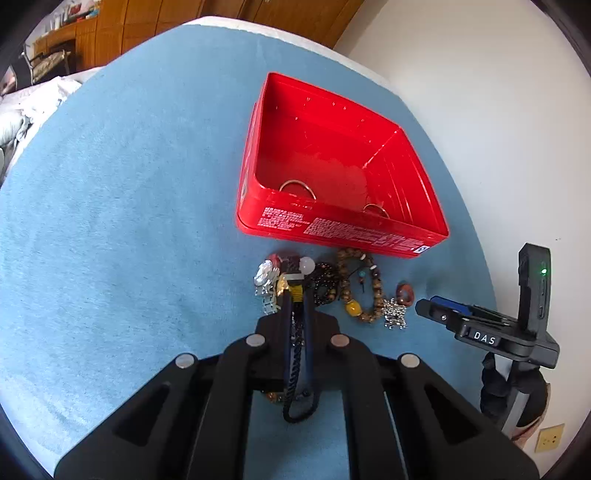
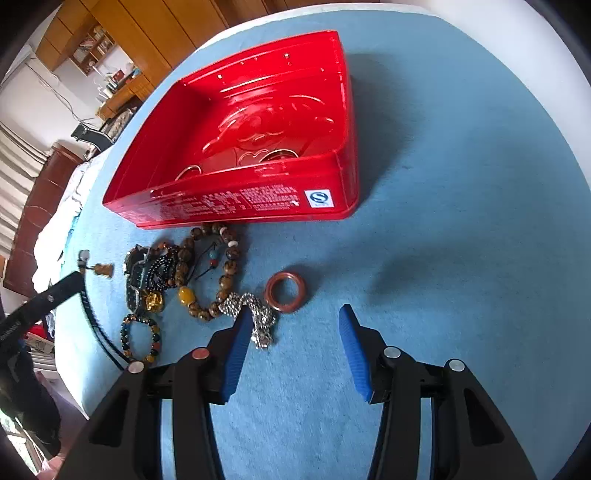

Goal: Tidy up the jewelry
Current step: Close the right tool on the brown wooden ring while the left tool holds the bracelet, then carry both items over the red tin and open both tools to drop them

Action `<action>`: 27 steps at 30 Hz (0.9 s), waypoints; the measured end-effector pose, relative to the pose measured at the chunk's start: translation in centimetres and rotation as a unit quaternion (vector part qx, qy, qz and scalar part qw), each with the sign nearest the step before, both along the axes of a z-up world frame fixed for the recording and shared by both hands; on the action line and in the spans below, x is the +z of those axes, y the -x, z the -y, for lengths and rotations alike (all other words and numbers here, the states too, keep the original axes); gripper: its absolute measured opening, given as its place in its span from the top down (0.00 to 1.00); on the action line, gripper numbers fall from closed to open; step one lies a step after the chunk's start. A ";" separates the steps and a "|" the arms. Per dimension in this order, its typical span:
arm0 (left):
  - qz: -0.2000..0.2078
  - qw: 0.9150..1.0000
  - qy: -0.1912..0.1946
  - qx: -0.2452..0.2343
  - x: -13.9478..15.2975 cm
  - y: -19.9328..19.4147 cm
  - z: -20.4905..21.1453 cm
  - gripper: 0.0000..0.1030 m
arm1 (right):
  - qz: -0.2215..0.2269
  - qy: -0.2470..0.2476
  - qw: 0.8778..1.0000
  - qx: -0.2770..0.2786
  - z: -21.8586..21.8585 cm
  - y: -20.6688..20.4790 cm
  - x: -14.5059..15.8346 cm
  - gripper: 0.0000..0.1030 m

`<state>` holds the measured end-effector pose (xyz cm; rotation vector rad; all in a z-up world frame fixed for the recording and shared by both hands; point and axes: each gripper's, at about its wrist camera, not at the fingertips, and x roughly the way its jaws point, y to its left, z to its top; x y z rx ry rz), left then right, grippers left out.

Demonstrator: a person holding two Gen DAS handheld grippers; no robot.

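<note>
A red box (image 1: 280, 221) (image 2: 236, 206) stands on the blue cloth with two gold rings (image 1: 295, 186) inside. In front of it lies a pile of jewelry: a brown bead bracelet (image 1: 347, 284) (image 2: 225, 273), a silver chain (image 1: 394, 314) (image 2: 258, 314), a red-brown ring (image 1: 405, 293) (image 2: 285, 292), a watch (image 2: 135, 284). My left gripper (image 1: 294, 291) is shut on a black cord necklace (image 1: 295, 369) with a white bead (image 1: 307, 264) and a yellow piece. My right gripper (image 2: 295, 325) is open and empty, just short of the chain and ring.
The blue cloth (image 1: 129, 221) covers a white-edged surface. A small dark bead bracelet (image 2: 142, 341) lies at the pile's near left. Wooden cabinets (image 2: 159, 22) and a bed stand behind. The right gripper shows in the left wrist view (image 1: 480, 325).
</note>
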<state>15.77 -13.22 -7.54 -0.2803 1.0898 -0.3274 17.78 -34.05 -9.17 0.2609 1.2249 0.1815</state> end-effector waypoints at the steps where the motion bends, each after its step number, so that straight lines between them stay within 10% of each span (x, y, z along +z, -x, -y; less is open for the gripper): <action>1: 0.000 1.000 -0.002 0.001 -0.1 -0.1 0.1 0.96 | -0.001 0.002 1.000 0.001 -0.2 -0.2 0.0 0.53; 17: -0.007 1.000 0.003 -0.004 -1.4 -2.2 0.2 0.96 | -0.011 0.028 0.999 0.014 -1.8 -1.8 -1.4 0.72; 27: 0.037 0.999 0.021 -0.009 1.9 -0.4 0.1 0.96 | 0.038 0.015 0.999 0.001 -0.4 0.2 3.1 0.72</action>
